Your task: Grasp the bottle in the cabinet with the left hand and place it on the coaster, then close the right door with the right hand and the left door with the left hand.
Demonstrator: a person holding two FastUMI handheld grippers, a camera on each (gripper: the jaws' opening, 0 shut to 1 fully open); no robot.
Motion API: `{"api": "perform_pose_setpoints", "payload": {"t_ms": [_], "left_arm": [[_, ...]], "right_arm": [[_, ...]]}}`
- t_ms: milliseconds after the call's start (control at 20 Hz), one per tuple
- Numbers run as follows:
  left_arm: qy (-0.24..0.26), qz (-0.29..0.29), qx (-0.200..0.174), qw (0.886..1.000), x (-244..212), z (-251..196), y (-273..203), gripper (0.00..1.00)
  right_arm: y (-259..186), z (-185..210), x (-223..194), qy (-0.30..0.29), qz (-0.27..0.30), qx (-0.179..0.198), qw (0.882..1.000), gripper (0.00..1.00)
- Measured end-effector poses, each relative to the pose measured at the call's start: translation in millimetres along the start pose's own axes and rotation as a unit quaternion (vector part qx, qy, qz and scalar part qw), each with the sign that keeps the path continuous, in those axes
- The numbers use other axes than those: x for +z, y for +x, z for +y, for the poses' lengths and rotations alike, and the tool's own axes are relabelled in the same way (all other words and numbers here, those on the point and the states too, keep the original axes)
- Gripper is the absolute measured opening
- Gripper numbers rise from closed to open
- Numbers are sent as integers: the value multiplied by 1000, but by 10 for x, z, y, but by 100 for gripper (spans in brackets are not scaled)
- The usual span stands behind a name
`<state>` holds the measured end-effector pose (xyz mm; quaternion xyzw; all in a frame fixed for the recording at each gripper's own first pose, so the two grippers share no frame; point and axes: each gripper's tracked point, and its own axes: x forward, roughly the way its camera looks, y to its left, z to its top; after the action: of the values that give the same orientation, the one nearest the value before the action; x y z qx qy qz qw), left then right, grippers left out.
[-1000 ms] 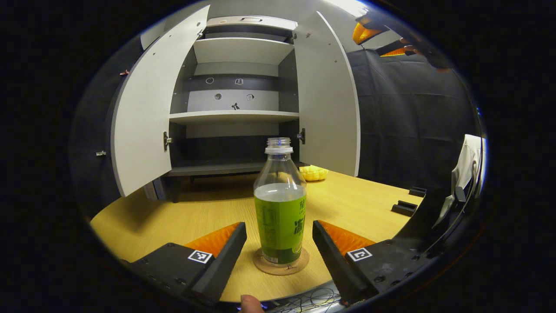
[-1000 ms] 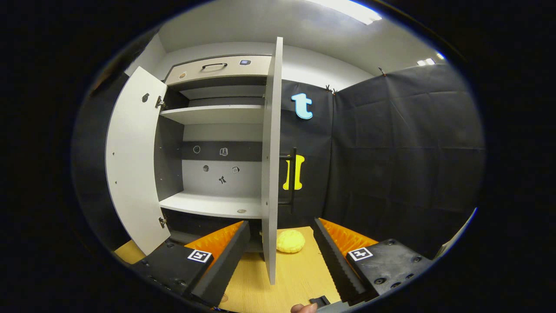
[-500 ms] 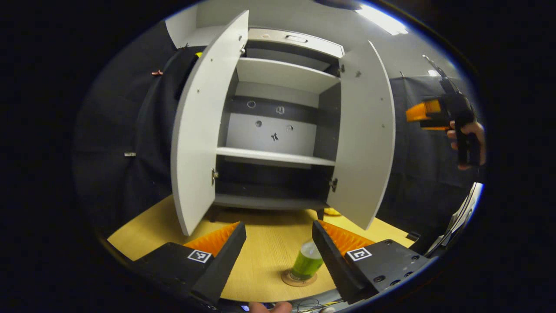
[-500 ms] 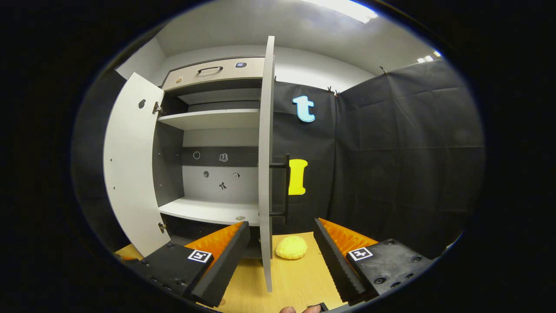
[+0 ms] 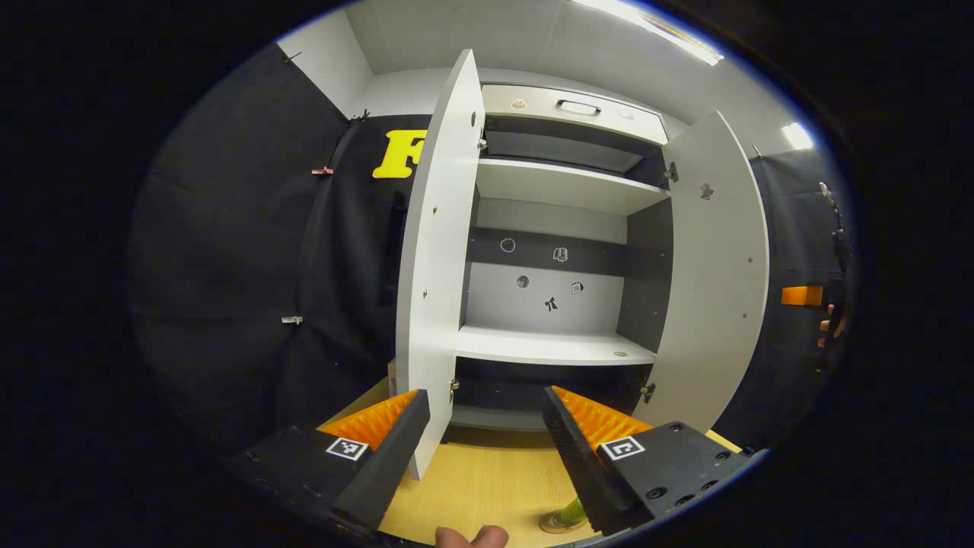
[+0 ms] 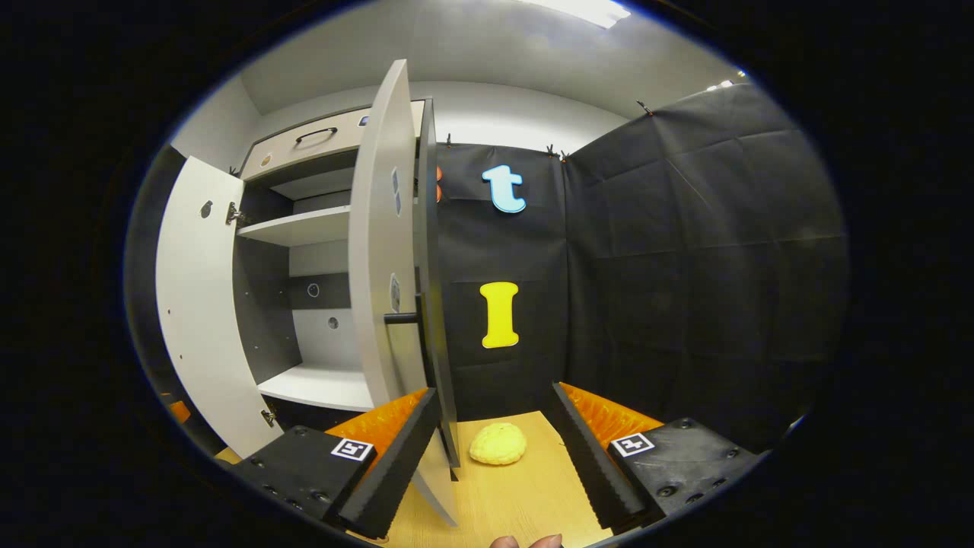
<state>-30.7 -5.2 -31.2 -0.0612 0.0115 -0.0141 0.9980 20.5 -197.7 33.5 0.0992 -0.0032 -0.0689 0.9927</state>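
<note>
Right gripper view: right gripper jaws wide, empty. Right door edge-on, upright, just left of centre, near left finger; push leftward prob. Bottle on coaster, lower frame, left gripper view.

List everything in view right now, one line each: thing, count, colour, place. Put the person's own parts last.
cabinet: one, grey and white, at the back of the table, shelves bare.
left door: one, white, open.
right door: one, white, open.
drawer: one, pale with a dark handle, top of the cabinet.
bottle: one, green, bottom edge of the left gripper view, mostly hidden.
coaster: one, brown, under the bottle.
yellow lump: one, on the table by the right door.
table: one, light wood.
left gripper: jaws open.
right gripper: jaws open.
</note>
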Motion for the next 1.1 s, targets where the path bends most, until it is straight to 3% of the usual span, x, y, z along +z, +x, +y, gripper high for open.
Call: {"api": "perform_pose_setpoints", "payload": {"t_ms": [300, 700, 1100], "left_arm": [[20, -21, 24, 999, 362, 170, 69, 95], [26, -21, 51, 998, 413, 442, -72, 95], [44, -20, 52, 997, 378, 580, -148, 95]], "right_arm": [[430, 113, -41, -9, 14, 35, 999, 98], [335, 117, -85, -4, 16, 34, 999, 96], [286, 1023, -151, -7, 26, 92, 995, 96]]}}
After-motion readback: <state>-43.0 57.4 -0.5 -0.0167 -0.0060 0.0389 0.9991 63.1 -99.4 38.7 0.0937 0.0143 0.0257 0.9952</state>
